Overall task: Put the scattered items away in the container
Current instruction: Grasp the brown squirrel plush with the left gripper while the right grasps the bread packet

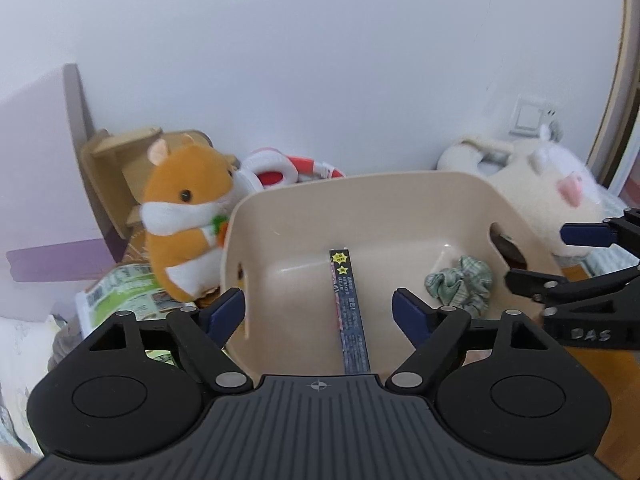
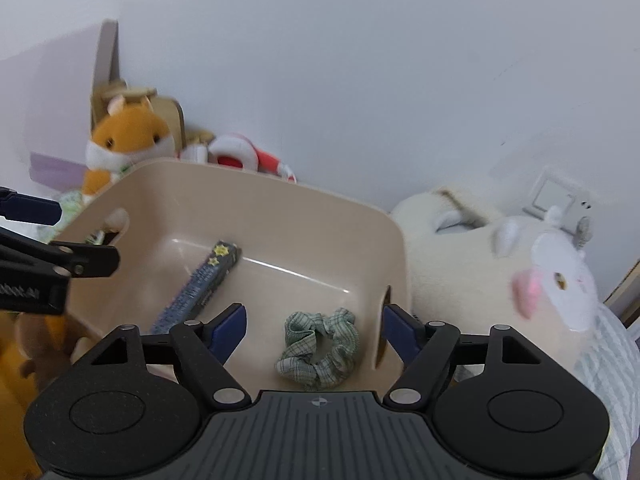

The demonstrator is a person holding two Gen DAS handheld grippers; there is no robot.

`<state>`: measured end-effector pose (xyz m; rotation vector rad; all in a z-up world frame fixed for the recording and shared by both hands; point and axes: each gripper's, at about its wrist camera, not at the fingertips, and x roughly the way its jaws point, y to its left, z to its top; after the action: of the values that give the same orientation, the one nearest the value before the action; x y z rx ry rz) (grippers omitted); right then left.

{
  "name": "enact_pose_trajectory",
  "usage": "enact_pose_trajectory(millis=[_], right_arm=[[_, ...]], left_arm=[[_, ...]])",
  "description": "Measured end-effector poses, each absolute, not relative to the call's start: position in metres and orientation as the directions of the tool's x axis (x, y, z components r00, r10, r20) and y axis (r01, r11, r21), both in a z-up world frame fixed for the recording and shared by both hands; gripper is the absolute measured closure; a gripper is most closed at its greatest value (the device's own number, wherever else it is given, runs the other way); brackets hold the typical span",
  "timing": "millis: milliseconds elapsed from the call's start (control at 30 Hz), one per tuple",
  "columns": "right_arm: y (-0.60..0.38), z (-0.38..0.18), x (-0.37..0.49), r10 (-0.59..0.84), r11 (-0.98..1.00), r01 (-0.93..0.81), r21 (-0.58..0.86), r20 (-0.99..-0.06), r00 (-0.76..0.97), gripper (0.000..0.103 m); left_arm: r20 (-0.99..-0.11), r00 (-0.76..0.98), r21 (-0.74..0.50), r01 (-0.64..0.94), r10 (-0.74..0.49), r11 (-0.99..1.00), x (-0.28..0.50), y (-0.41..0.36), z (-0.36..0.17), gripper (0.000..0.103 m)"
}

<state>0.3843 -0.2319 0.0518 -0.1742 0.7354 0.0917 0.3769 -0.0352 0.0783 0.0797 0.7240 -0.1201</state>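
**Both grippers wide open over bin, two items inside**

Left wrist view: left gripper [image 1: 319, 312] sits low centre, blue-padded fingers spread wide, nothing held. Beige plastic bin with cut-out handles [image 1: 400, 188] fills the middle of the frame. Inside it, a long dark printed box with yellow star stickers [image 1: 349, 308] lies on the floor at centre; a green plaid fabric scrunchie [image 1: 460, 285] lies right of it, apart from it. Right gripper [image 1: 568, 258] enters at the right edge, fingers apart, empty. Orange-and-white plush hamster [image 1: 184, 216] stands left of the bin; white plush animal with pink snout [image 1: 552, 192] upper right.

Right wrist view: right gripper [image 2: 314, 326] low centre, fingers spread wide, empty. Scrunchie [image 2: 318, 350] lies on the bin [image 2: 280, 196] floor between them. Box [image 2: 200, 286] lies diagonally at left centre. Left gripper [image 2: 60, 236] shows at the left edge, fingers parted. Hamster [image 2: 128, 140] upper left, white plush [image 2: 520, 272] right.
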Motion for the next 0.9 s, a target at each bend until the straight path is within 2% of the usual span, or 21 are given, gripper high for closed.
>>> enact_pose_trajectory(millis=[133,167,533,767,900], right_arm=[[-0.242,0.065,0.348,0.039,0.983,-0.143,-0.115,-0.628,0.778,0.005],[-0.245,0.067,0.340,0.042,0.983,-0.143,-0.115,-0.618,0.785,0.004],[-0.269,0.050,0.267,0.012,0.974,-0.143,-0.177,-0.588,0.809,0.000],[-0.281,0.009,0.250,-0.061,0.956,-0.131,-0.262,-0.614,0.787,0.000],[-0.288,-0.014,0.249,-0.058,0.954,-0.151,-0.259,-0.653,0.755,0.000]], left_arm=[[-0.630,0.772,0.044,0.138,-0.080,0.989,0.343,-0.023,0.088,0.018],[-0.624,0.778,0.045,0.136,-0.079,0.990,0.335,-0.020,0.089,0.018],[-0.607,0.794,0.029,0.053,-0.025,0.998,0.265,0.012,0.059,0.017],[-0.687,0.727,-0.046,-0.019,-0.018,0.999,0.258,0.024,0.006,0.017],[-0.716,0.698,-0.104,-0.066,-0.029,0.992,0.263,0.029,-0.014,0.017]])
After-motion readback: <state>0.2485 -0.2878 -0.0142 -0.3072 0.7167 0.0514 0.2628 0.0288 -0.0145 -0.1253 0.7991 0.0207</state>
